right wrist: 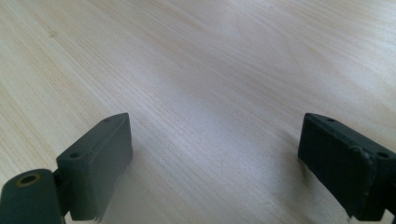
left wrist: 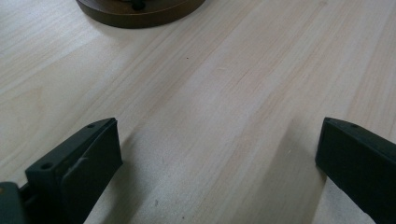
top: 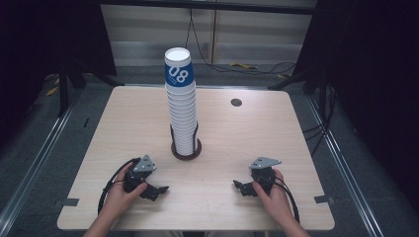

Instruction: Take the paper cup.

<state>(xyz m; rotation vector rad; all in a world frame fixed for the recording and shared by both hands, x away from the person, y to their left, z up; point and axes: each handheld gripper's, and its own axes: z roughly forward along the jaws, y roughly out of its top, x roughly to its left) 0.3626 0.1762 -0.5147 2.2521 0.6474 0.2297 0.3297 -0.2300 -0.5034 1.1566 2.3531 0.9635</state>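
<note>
The left gripper [top: 157,190] lies low on the wooden table [top: 123,123] near its close edge, held in the person's left hand [top: 121,195], its grey three-cornered plate on top and its cable looping out behind. Its jaws stand wide apart, and in the left gripper view there is only bare wood grain between them. The right gripper [top: 239,186] sits across from it in the right hand [top: 272,195], well apart and pointing inward toward it; its jaws are likewise spread wide with nothing between them, as the right gripper view shows over plain tabletop.

Ahead of both grippers, between them and a little farther up the table, stands a round dark wooden holder [top: 186,150]; its rim shows at the top of the left gripper view [left wrist: 140,14]. From it rises a tall upright stack of white paper cups [top: 182,116], the topmost one banded blue with "08" printed on it. Beyond the stack, off toward the right gripper's side, a small dark round cable port [top: 236,102] is set in the tabletop.
</note>
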